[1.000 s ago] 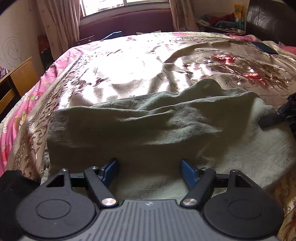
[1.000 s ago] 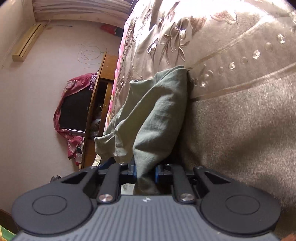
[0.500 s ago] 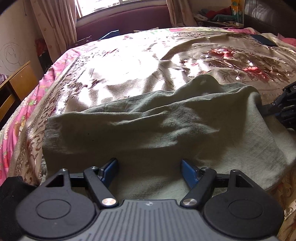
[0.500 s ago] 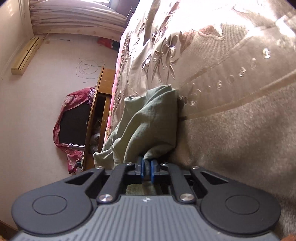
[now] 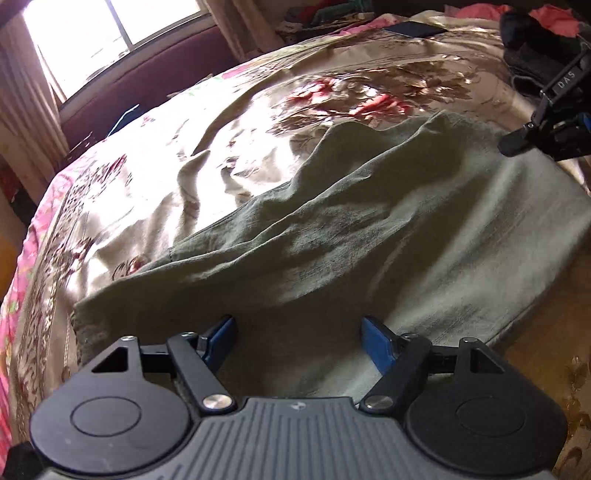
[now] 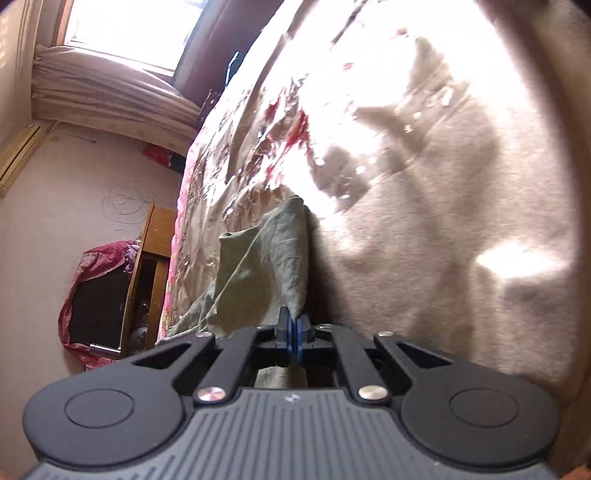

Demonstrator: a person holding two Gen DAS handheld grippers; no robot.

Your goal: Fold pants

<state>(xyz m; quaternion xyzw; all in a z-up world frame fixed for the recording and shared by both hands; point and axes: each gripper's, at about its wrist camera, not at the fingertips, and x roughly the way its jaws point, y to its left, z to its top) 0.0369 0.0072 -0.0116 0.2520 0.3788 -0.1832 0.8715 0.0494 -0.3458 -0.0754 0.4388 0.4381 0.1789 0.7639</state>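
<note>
Olive-green pants (image 5: 369,236) lie spread on the floral bedspread (image 5: 184,173), wrinkled, with a raised fold along the far edge. My left gripper (image 5: 299,339) is open, its blue pads wide apart just above the near part of the pants. My right gripper (image 6: 294,332) is shut on an edge of the pants (image 6: 269,266), which hang bunched from its blue pads. The right gripper also shows in the left wrist view (image 5: 546,133) at the far right edge of the pants.
The bed fills both views; a window and purple headboard (image 5: 155,85) lie beyond it. A dark phone-like object (image 5: 413,28) lies on the far bedspread. A wooden cabinet (image 6: 147,273) with a red-covered item stands beside the bed.
My right gripper has closed fully on the pants edge and lifted it up and back. My left gripper has shifted and tilted, still open over the pants.
</note>
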